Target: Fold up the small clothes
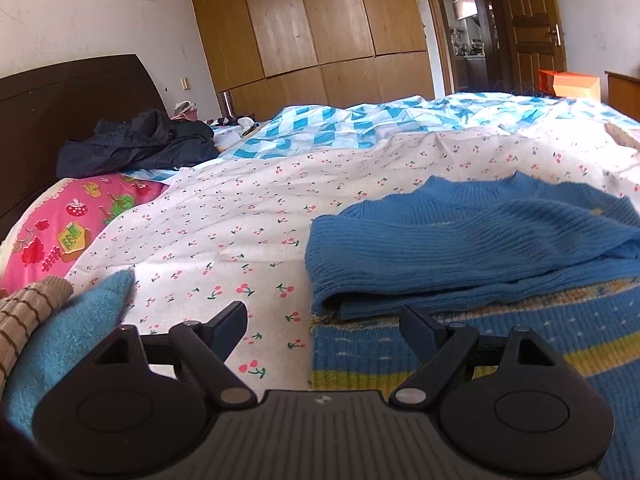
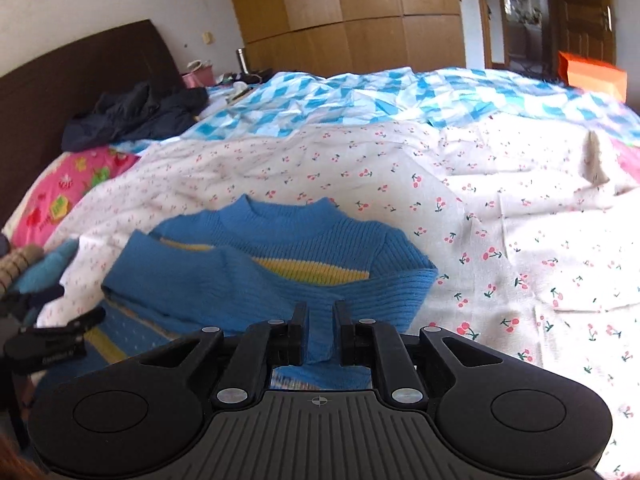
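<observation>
The right gripper [image 2: 320, 322] has its jaws drawn in close on a strip of blue knit, which looks like the cuff of a sleeve, though the wrist view is too tight to be sure the pads are truly biting. I'd say it holds that sleeve so it can be laid across the chest. The left gripper [image 1: 322, 326] stands with jaws spread wide and nothing between them, poised low over the near edge of the sweater [image 2: 280, 256], ready to pin or take the hem.

The sweater lies flat on the cherry-print sheet [image 2: 500, 200], collar away from us, its other sleeve already folded over the yellow stripe. Off to the left wait a teal garment [image 1: 68, 340] and a striped tan piece [image 1: 24, 312], probably next in line.
</observation>
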Motion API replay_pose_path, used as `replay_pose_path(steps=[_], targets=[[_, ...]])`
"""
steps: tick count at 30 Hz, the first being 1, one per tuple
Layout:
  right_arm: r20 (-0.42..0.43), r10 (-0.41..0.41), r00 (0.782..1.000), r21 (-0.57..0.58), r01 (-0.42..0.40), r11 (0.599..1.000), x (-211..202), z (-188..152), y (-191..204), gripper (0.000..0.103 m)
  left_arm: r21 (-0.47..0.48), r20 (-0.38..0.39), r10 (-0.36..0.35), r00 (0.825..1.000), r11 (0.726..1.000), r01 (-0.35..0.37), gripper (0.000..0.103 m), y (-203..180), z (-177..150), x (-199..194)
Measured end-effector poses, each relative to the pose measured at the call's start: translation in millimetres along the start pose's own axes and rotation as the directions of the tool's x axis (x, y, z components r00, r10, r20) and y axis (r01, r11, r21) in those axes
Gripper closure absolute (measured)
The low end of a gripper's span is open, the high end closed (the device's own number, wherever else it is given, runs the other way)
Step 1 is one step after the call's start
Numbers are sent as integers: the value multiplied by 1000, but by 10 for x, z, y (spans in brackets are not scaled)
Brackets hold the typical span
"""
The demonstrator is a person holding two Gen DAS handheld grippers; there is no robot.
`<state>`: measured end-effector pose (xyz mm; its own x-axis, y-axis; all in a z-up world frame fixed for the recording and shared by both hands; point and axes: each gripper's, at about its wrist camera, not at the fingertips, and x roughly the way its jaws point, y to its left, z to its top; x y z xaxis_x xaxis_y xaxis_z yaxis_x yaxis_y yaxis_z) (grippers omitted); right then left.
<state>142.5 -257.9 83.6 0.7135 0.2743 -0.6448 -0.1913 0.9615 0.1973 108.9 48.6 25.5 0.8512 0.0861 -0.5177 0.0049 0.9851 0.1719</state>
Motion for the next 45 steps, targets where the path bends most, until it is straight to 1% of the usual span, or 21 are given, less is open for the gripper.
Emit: replay_pose_path(steps=[5, 9, 11, 14, 16, 20, 21, 22, 24, 25, 27, 30, 32, 34, 35, 36, 37, 39, 42, 43, 45], targets=[[-111, 65, 992, 155, -47, 987, 462, 74, -200, 82, -44, -9, -47, 999, 998, 47, 15, -93, 69, -10], [-152, 111, 982, 278, -65, 958, 598, -3, -321, 82, -58, -32, -62, 998, 997, 60, 15, -148, 31, -3], [-132, 103, 986, 305, -59, 951, 507, -28, -354, 82, -38, -26, -57, 998, 998, 56, 15, -170, 5, -22], [-88, 103, 991, 252, -78, 965, 231, -50, -327, 82, -27, -30, -71, 997, 997, 70, 15, -195, -26, -15], [-93, 108, 990, 251, -82, 965, 108, -79, -311, 82, -21, -40, -78, 996, 997, 78, 15, -219, -40, 7], [-94, 188, 978, 379, -140, 915, 47, -183, -352, 82, -3, -30, -77, 997, 997, 77, 15, -250, -56, -20], [-80, 179, 981, 361, -138, 922, 37, -186, -324, 82, 1, -26, -76, 997, 997, 76, 15, -255, -59, -29], [-66, 146, 987, 298, -120, 947, 24, -167, -256, 82, 5, -23, -76, 997, 997, 77, 15, -261, -61, -36], [-66, 67, 996, 122, -59, 991, 50, -117, -66, 82, 9, -22, -81, 996, 997, 81, 15, -266, -67, -41], [-75, 43, 996, 37, -41, 998, 78, -108, 25, 82, 10, -21, -84, 996, 996, 85, 15, -264, -66, -38], [-97, -3, 995, -126, -9, 992, 138, -110, 199, 82, 9, -21, -92, 996, 996, 92, 15, -264, -72, -39], [-128, -49, 991, -302, 8, 953, 242, -145, 371, 74, 10, -26, -104, 994, 995, 104, 15, -264, -80, -22], [-158, -77, 984, -354, 17, 935, 333, -154, 424, 74, 14, -29, -109, 994, 994, 109, 15, -263, -84, -10], [-185, -118, 976, -381, 40, 924, 439, -143, 444, 79, 15, -27, -113, 993, 993, 113, 15, -265, -88, -14], [-190, -130, 973, -378, 50, 924, 461, -134, 425, 93, 14, -24, -115, 993, 993, 116, 15, -261, -87, -17], [-193, -137, 972, -367, 58, 928, 468, -98, 411, 97, 12, -21, -120, 993, 993, 120, 15, -254, -86, -21], [-189, -136, 973, -349, 63, 935, 449, -37, 394, 97, 11, -18, -123, 992, 992, 124, 15, -250, -84, -24], [-148, -137, 979, -354, 77, 932, 351, 88, 408, 98, 10, -14, -128, 992, 992, 128, 15, -251, -82, -26], [-50, -153, 987, -418, 118, 901, 138, 287, 533, 98, 9, -9, -129, 992, 992, 129, 15, -239, -79, -33], [-4, -162, 987, -444, 143, 884, 61, 332, 593, 98, 7, -5, -128, 992, 992, 128, 15, -241, -75, -41], [127, -198, 972, -521, 235, 821, -79, 343, 734, 98, 3, 2, -129, 992, 992, 129, 15, -231, -69, -54]])
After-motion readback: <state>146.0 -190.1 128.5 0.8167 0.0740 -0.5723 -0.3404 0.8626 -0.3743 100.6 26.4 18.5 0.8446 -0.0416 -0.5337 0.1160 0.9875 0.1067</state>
